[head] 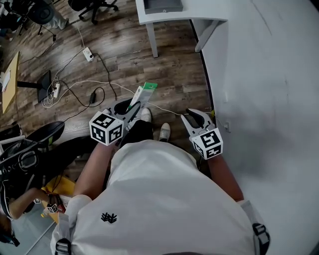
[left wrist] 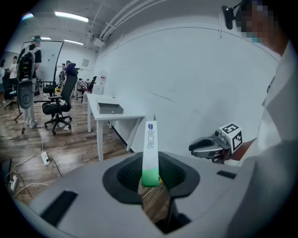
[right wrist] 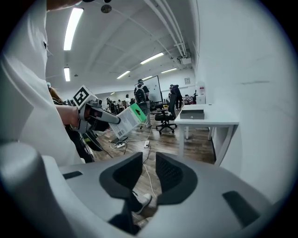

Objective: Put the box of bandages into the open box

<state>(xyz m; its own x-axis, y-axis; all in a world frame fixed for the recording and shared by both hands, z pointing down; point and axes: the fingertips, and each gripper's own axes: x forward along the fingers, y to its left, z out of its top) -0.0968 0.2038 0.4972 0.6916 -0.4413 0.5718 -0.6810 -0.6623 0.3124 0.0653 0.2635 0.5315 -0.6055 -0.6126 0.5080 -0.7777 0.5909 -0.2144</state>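
White-green box of bandages (head: 143,95) in left gripper (head: 131,111) jaws, long axis forward.

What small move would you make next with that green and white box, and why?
Probably carry the box of bandages, gripped by the left gripper, forward toward the grey open box on the white table: it now hangs over the floor, well short of it.

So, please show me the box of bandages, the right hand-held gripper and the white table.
box of bandages (head: 141,96), head view, white side face
right hand-held gripper (right wrist: 150,173), right gripper view, between its jaw tips
white table (head: 204,9), head view, bare top
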